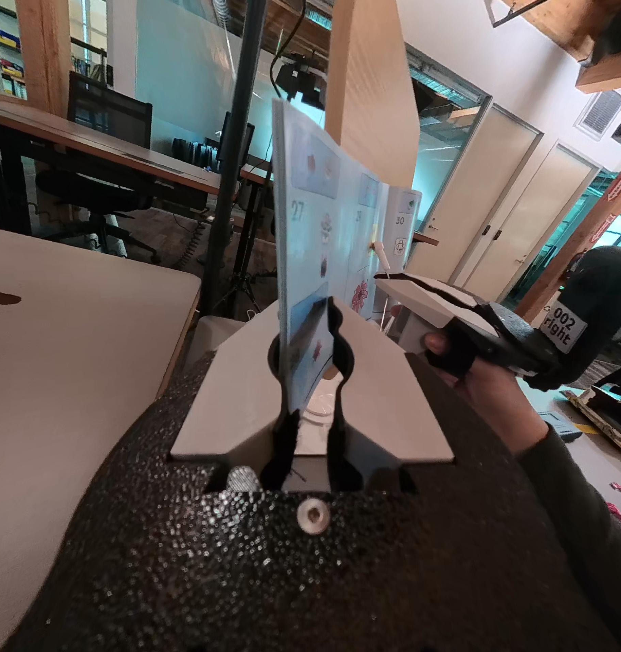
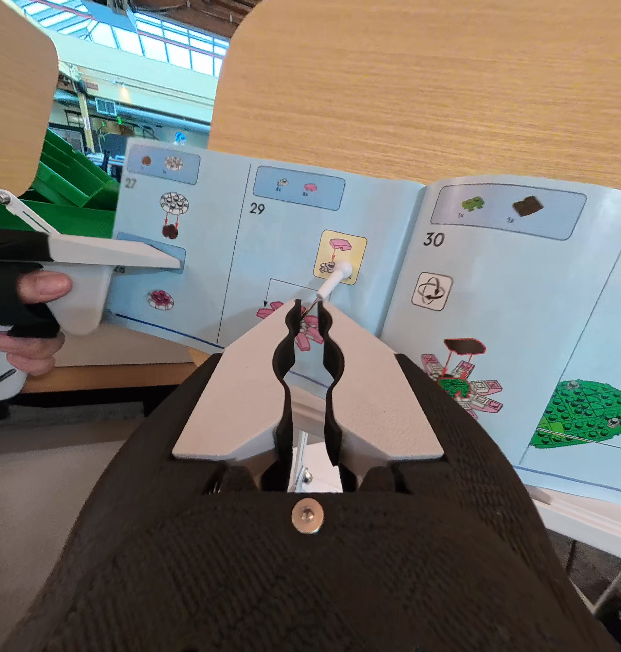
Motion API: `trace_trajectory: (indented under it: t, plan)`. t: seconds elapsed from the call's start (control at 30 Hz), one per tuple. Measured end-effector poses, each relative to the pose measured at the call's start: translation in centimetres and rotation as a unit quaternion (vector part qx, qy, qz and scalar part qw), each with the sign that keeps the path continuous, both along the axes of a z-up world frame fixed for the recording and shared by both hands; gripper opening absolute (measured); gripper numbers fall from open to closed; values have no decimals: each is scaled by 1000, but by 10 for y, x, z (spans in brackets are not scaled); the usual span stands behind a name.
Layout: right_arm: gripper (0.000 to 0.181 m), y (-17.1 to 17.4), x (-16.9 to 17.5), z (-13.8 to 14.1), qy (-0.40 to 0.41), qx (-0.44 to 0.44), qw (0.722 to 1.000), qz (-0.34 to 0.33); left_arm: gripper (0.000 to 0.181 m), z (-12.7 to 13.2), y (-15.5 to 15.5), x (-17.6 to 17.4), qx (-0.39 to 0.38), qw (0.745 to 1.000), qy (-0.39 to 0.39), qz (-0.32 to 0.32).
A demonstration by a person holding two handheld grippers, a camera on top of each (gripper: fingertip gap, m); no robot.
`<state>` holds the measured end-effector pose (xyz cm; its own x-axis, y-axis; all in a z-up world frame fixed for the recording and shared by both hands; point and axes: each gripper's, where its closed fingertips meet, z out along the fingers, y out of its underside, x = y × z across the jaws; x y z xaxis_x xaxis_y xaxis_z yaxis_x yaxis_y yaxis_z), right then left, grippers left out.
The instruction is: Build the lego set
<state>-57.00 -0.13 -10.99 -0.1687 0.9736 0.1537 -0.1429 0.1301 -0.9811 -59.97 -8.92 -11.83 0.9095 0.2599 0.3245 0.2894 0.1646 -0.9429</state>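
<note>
The open instruction booklet [image 2: 390, 247] stands upright, its light-blue pages showing build steps. My left gripper [image 1: 323, 303] is shut on the booklet's left edge, which I see edge-on in the left wrist view [image 1: 312, 218]. This gripper also shows at the left of the right wrist view [image 2: 180, 263]. My right gripper [image 2: 308, 303] is shut on the thin needle of a white pin [image 2: 335, 278]. The pin's head touches the page at a small yellow box. The right gripper [image 1: 377, 277] and the pin [image 1: 381, 252] also show in the left wrist view.
A light wooden board [image 2: 407, 88] stands behind the booklet. A white ledge [image 2: 584, 522] runs under its lower edge. Green bins [image 2: 69, 190] sit at the left. A white table [image 1: 72, 352] and a black pole [image 1: 231, 158] are left of the booklet. Small pink pieces [image 1: 617, 515] lie at the right. Tip to tip, the grippers are about 10 cm apart.
</note>
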Motion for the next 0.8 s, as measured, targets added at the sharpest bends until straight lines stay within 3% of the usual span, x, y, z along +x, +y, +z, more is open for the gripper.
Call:
trace_trajectory:
  t: [0.17, 0.37, 0.6, 0.8]
  plan:
    - [21, 4, 21, 22, 21, -36, 999, 32, 53, 14, -23, -7, 9, 1000, -14, 10]
    - [28, 30, 77, 84, 131, -81, 988, -6, 64, 54, -64, -1, 18, 994, 74, 84]
    - [28, 21, 214, 176, 347, -99, 929, -83, 61, 101, -83, 37, 53, 982, 152, 99]
    - [31, -19, 304, 213, 354, -41, 928, -109, 58, 128, -110, 56, 65, 958, 237, 146]
